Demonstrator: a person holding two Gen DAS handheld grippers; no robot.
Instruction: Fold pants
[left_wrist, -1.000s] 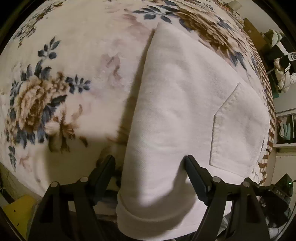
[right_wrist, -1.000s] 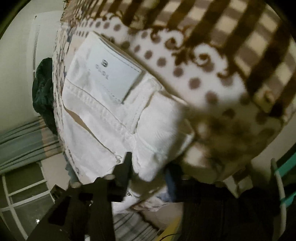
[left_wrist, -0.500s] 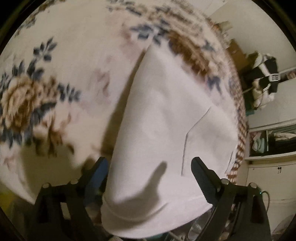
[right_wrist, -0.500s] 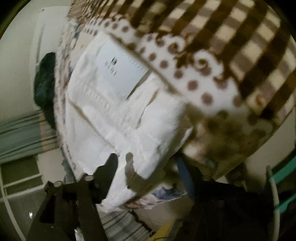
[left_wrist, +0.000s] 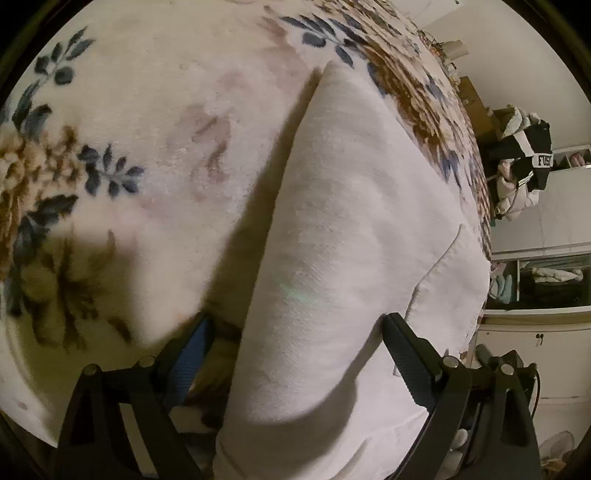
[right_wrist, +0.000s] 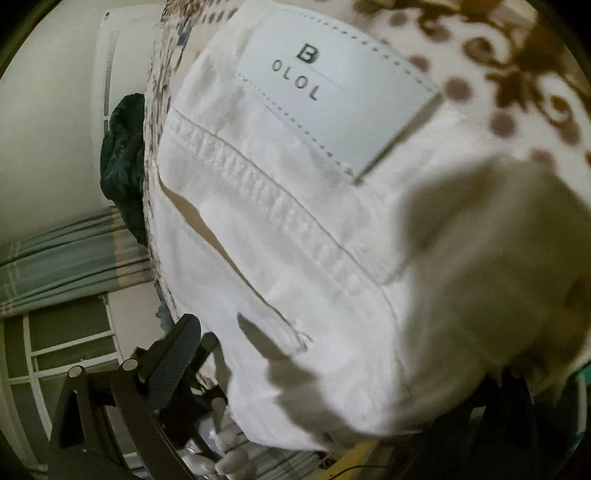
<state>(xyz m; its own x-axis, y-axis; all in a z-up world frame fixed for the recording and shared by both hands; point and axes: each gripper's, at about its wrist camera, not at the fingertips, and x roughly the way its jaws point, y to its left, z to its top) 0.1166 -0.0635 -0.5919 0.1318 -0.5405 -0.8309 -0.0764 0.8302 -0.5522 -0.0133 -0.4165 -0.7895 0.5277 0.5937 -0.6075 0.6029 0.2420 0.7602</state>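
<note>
Two grippers flank the white pants (left_wrist: 354, 258), which lie folded on the floral blanket (left_wrist: 147, 129). The left gripper (left_wrist: 295, 354) has its jaws spread wide, straddling the pants' near edge with cloth between them, clamping nothing. At the waistband's sewn label (right_wrist: 332, 96), the right gripper (right_wrist: 332, 373) shows one finger (right_wrist: 173, 362) beside the pants; cloth hides the other, so I cannot tell its opening or grip.

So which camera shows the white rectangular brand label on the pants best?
The right wrist view: the white rectangular brand label fills the top, its stitching and letters sharp. The left wrist view shows only plain white cloth pants, no label.
</note>
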